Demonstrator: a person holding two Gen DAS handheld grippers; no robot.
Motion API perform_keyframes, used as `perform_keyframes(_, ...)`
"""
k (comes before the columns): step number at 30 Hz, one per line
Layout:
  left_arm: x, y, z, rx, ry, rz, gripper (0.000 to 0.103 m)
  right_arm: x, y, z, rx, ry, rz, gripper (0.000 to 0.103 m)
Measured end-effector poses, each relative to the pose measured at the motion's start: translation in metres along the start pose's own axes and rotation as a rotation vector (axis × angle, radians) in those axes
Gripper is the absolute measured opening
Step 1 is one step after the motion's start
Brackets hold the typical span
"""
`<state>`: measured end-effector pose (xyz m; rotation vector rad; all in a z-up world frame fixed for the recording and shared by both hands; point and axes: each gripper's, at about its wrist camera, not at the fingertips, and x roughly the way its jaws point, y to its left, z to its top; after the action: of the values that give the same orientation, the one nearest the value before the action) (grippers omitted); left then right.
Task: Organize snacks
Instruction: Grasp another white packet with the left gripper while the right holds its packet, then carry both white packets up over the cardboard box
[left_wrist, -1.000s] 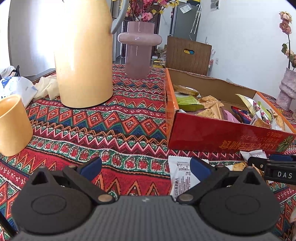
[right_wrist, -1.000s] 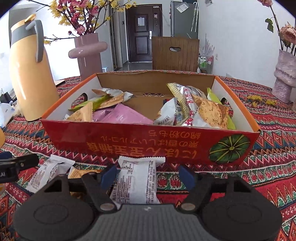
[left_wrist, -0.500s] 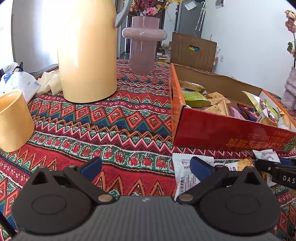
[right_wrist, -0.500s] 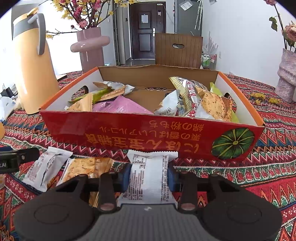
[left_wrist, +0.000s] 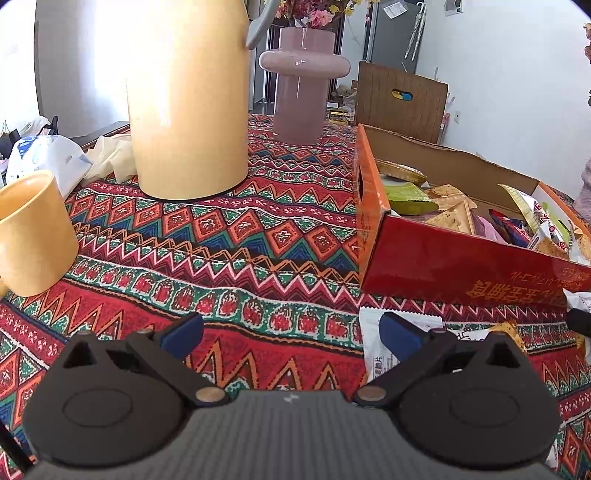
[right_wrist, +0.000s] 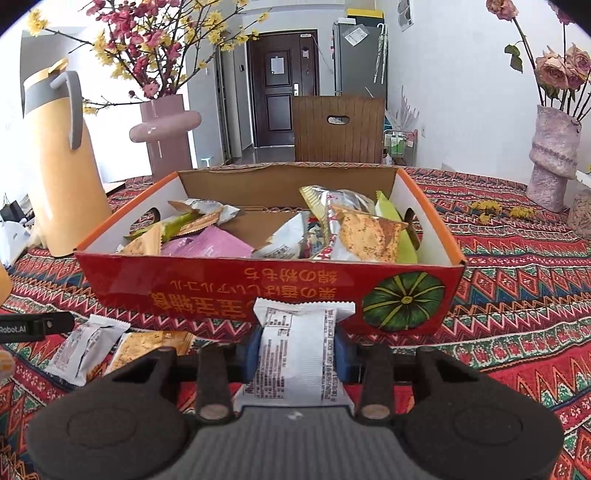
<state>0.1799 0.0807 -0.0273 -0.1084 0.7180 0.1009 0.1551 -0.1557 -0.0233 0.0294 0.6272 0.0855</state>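
Note:
A red and orange cardboard box (right_wrist: 229, 284) (left_wrist: 436, 266) holds several snack packets. My right gripper (right_wrist: 295, 354) is shut on a white snack packet (right_wrist: 295, 358), lifted just in front of the box's front wall. On the cloth to its left lie another white packet (right_wrist: 83, 347) and an orange-brown packet (right_wrist: 147, 345). My left gripper (left_wrist: 290, 332) stands open low over the patterned tablecloth, nothing between its blue pads; that white packet (left_wrist: 376, 347) lies under its right finger. The orange-brown packet (left_wrist: 508, 328) shows beside it.
A tall yellow thermos (left_wrist: 184, 103) (right_wrist: 59, 162), a pink vase (left_wrist: 301, 85) (right_wrist: 166, 129) and a yellow cup (left_wrist: 33, 232) stand left of the box. A grey vase with dried roses (right_wrist: 552, 155) stands far right. A wooden chair (right_wrist: 338, 127) is behind the table.
My right gripper closed on the white packet and lifted it toward the box. The left gripper stayed put, still open.

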Motion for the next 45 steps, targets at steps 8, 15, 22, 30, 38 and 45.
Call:
perform_keyframes(8,-0.01,-0.005,0.005,0.006,-0.012,0.012,0.103,-0.003,-0.032,0.001,0.04,-0.028,-0.036,0.038)
perform_keyframes(15,-0.014,-0.02,0.004,-0.001,0.0,-0.008,0.103,0.007,-0.037,-0.007,0.061,-0.011,0.016,0.038)
perform_keyframes(22,-0.012,-0.049,-0.005,0.058,0.032,-0.036,0.103,0.01,-0.037,-0.01,0.068,-0.01,0.059,0.038)
perform_keyframes(30,-0.003,-0.06,-0.012,0.074,0.071,-0.01,0.085,0.009,-0.035,-0.011,0.063,-0.014,0.095,0.038)
perform_keyframes(38,-0.003,-0.065,-0.012,0.09,0.058,-0.015,0.045,0.004,-0.034,-0.013,0.054,-0.028,0.099,0.038)
perform_keyframes(45,-0.011,-0.066,-0.014,0.093,0.039,-0.016,0.043,-0.002,-0.032,-0.014,0.043,-0.053,0.102,0.038)
